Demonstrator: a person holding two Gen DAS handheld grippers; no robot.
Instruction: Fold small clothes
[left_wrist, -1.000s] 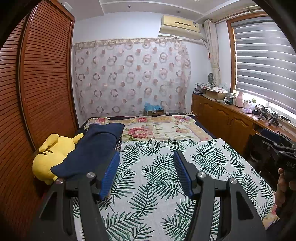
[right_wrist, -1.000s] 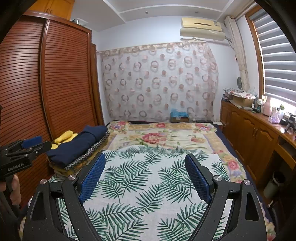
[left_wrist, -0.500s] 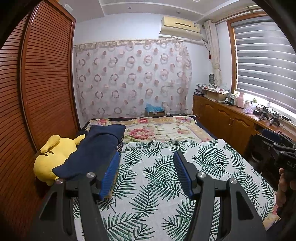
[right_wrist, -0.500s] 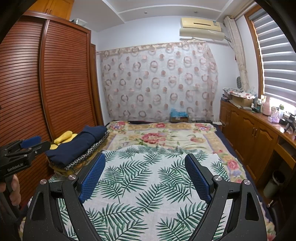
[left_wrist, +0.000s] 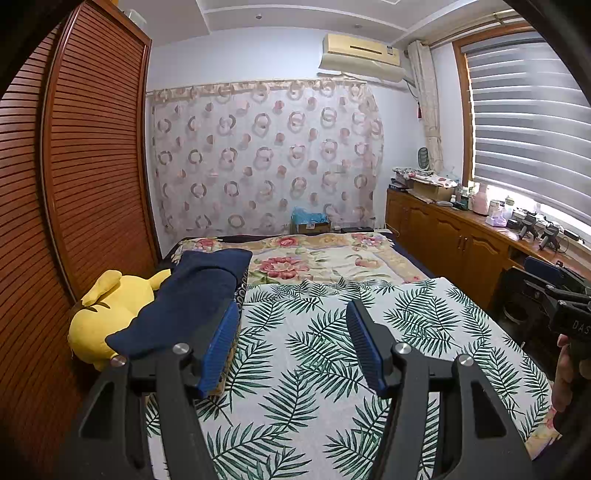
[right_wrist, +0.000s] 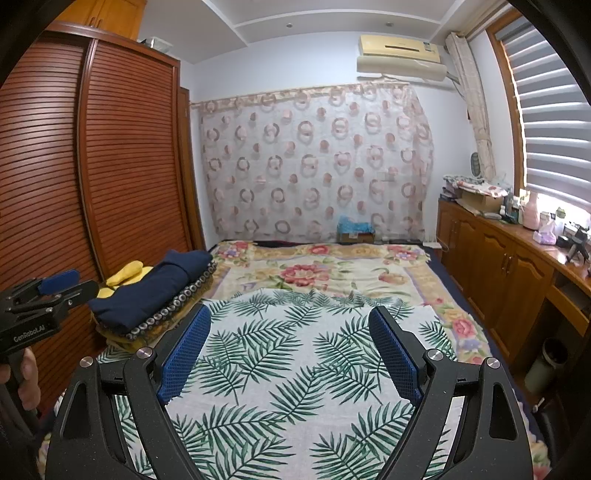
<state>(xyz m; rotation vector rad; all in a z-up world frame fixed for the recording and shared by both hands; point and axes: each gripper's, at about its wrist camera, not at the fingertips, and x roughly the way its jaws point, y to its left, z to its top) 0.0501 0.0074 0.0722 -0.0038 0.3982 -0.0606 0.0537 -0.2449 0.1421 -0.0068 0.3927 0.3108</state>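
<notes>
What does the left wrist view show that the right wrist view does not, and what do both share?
Only the left wrist view shows the yellow plush toy's whole body beside the wardrobe. Only the right wrist view shows the patterned folded layers under the navy garment, and a dark bin by the cabinets. Both share the palm-leaf sheet, the floral blanket, the ring-patterned curtain, and each view's own gripper, left gripper and right gripper, jaws open and empty.

- Navy garment (left_wrist: 192, 299): folded, lying atop a stack of folded clothes (right_wrist: 162, 321) along the left edge of the bed (right_wrist: 436, 280).
</notes>
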